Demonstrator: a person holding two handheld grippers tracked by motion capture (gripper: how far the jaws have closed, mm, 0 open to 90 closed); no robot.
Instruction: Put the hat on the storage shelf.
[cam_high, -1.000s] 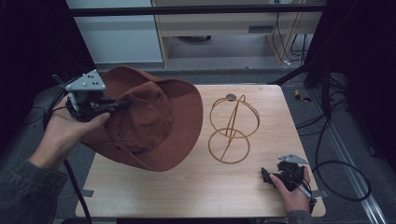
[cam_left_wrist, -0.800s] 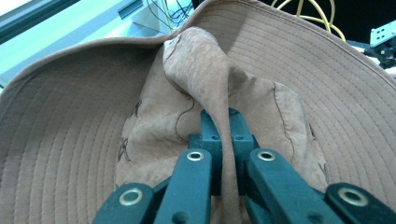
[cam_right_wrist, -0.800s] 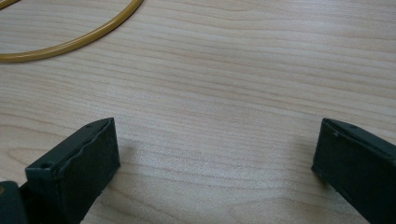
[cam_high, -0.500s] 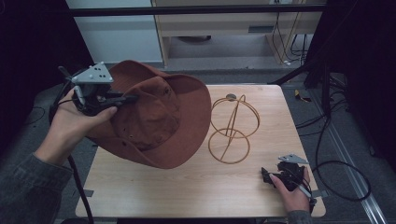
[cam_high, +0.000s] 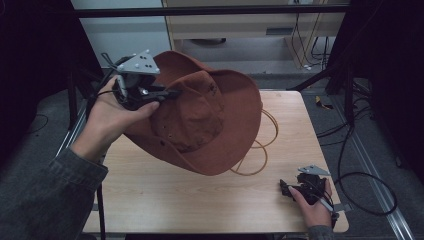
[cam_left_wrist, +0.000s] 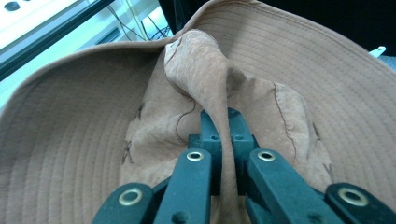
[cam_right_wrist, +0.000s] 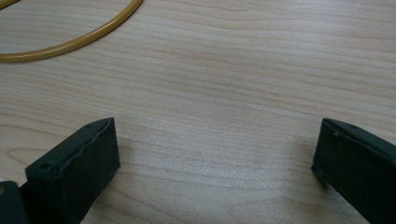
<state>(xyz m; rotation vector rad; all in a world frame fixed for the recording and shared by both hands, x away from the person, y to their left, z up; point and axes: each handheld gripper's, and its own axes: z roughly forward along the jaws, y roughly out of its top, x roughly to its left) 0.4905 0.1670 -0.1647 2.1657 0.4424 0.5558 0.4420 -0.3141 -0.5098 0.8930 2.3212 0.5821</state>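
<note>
A brown wide-brimmed hat (cam_high: 200, 120) hangs tilted above the left and middle of the wooden table (cam_high: 200, 200). My left gripper (cam_high: 172, 93) is shut on a fold of its crown. In the left gripper view the jaws pinch that fold of the hat (cam_left_wrist: 299, 65) at my left gripper (cam_left_wrist: 223, 135). A gold wire stand (cam_high: 260, 150) sits behind the hat's brim, mostly hidden by it. My right gripper (cam_high: 289, 190) rests low at the table's front right, open, with bare wood between the tips of my right gripper (cam_right_wrist: 215, 149). The stand's base ring (cam_right_wrist: 70, 44) lies ahead of it.
The table's right edge (cam_high: 325, 165) drops to a floor with black cables (cam_high: 360, 175). A cabinet (cam_high: 240, 25) stands behind the table. A metal rail (cam_high: 75, 135) runs along the left side.
My left hand has carried the hat up and to the right, so its brim now covers most of the wire stand. The right hand has stayed where it was.
</note>
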